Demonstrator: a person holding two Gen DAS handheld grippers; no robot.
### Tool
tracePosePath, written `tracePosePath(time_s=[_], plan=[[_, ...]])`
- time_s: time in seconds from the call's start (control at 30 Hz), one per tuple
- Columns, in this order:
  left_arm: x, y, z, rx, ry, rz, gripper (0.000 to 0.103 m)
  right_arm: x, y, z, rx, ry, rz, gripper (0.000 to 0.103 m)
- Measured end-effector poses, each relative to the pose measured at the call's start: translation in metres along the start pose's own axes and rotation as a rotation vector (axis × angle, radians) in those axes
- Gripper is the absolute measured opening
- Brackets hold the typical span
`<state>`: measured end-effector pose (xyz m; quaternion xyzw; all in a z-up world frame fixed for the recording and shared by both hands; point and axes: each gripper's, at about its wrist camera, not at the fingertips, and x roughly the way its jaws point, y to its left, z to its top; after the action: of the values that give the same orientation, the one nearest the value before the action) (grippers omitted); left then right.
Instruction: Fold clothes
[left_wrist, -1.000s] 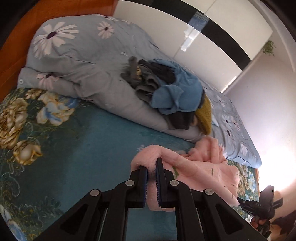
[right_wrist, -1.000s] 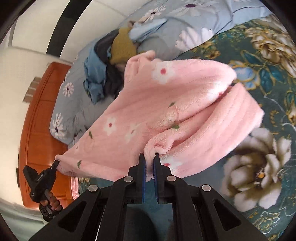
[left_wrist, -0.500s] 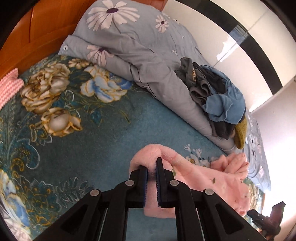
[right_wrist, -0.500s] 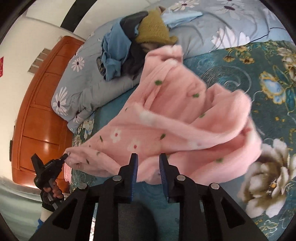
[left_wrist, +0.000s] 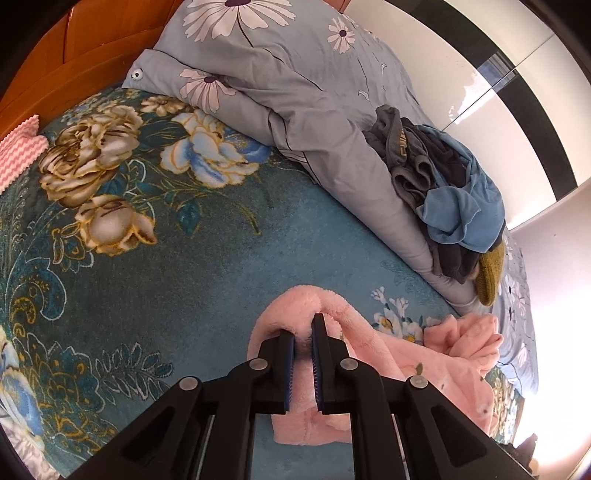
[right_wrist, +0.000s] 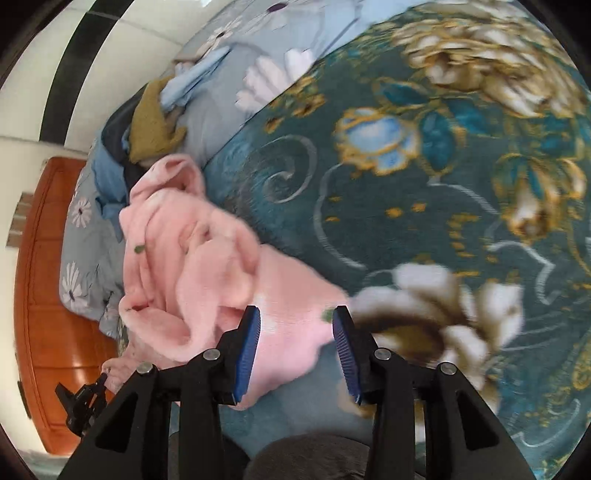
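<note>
Pinching a fold of the pink top (left_wrist: 436, 369), the left gripper (left_wrist: 303, 354) has its fingers narrow w/ fleece bunched between the pads. Right gripper (right_wrist: 295, 347) has its fingers spread wide, nothing held; the top's near edge lies between and just under them. Right view is motion-blurred, so exact contact can't be told.

Top lies rumpled on the teal blanket (left_wrist: 207, 266), one end at the left gripper, the other crumpled end far-right near the clothes pile (left_wrist: 443, 192) that sits on the grey duvet (left_wrist: 295, 96). Not flat, no clean crease visible.

Step in hand, as I judge it: mid-fold on the top, w/ one end gripped and the other loose. Could be a regrip to spread it flat, or a regrip between folds; pics don't settle which.

Next move calls for the right gripper to find a clean edge or corner, not a thick bunch, since plush fleece slips and doubles up. Left should hold tension so the fabric doesn't sag.
</note>
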<state>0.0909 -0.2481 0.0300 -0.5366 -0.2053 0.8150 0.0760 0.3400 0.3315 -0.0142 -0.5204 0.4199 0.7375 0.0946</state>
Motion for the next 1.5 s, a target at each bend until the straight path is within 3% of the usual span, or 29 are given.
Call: tracePosePath(time_s=[0.17, 0.2, 0.23, 0.3, 0.43, 0.63, 0.7, 0.77, 0.9, 1.03, 1.13, 1.33, 1.37, 1.43, 1.5], plan=[[-0.002, -0.014, -0.002, 0.037, 0.005, 0.02, 0.01, 0.031, 0.01, 0.003, -0.013, 0.071, -0.065, 0.041], [-0.002, -0.016, -0.002, 0.04, 0.005, 0.019, 0.01, 0.033, 0.008, 0.003, 0.0, 0.074, -0.067, 0.026], [-0.003, -0.017, -0.002, 0.041, 0.005, 0.017, 0.01, 0.032, 0.007, 0.003, 0.013, 0.074, -0.064, 0.005], [-0.004, -0.02, -0.002, 0.045, 0.004, 0.014, 0.01, 0.022, 0.007, 0.004, 0.021, 0.046, -0.055, 0.005], [-0.009, -0.028, -0.001, 0.047, -0.002, -0.017, 0.01, -0.043, 0.011, 0.022, 0.029, -0.116, 0.017, 0.004], [-0.01, -0.05, -0.012, 0.1, 0.01, -0.102, 0.01, -0.191, 0.018, 0.033, -0.018, -0.492, 0.112, 0.004], [-0.006, -0.058, -0.02, 0.121, 0.027, -0.13, 0.011, -0.227, -0.001, 0.022, 0.004, -0.597, 0.093, 0.004], [0.001, -0.066, -0.029, 0.141, 0.053, -0.158, 0.012, -0.235, -0.03, 0.008, 0.045, -0.632, 0.011, 0.004], [0.021, -0.082, -0.051, 0.193, 0.13, -0.161, 0.012, -0.18, -0.113, -0.019, 0.229, -0.447, -0.14, 0.004], [0.035, -0.087, -0.072, 0.23, 0.184, -0.121, 0.012, -0.133, -0.167, -0.046, 0.371, -0.32, -0.173, 0.004], [0.035, -0.075, -0.079, 0.196, 0.189, -0.118, 0.012, -0.117, -0.191, -0.055, 0.441, -0.271, -0.176, 0.004], [0.037, -0.048, -0.085, 0.146, 0.218, -0.124, 0.012, -0.122, -0.179, -0.038, 0.392, -0.254, -0.178, 0.005], [0.037, -0.045, -0.085, 0.136, 0.223, -0.132, 0.012, -0.125, -0.175, -0.035, 0.374, -0.252, -0.199, 0.01], [0.037, -0.04, -0.082, 0.12, 0.227, -0.139, 0.015, -0.132, -0.167, -0.03, 0.339, -0.25, -0.253, 0.03], [0.036, -0.035, -0.079, 0.107, 0.23, -0.142, 0.024, -0.14, -0.159, -0.025, 0.307, -0.259, -0.31, 0.035]])
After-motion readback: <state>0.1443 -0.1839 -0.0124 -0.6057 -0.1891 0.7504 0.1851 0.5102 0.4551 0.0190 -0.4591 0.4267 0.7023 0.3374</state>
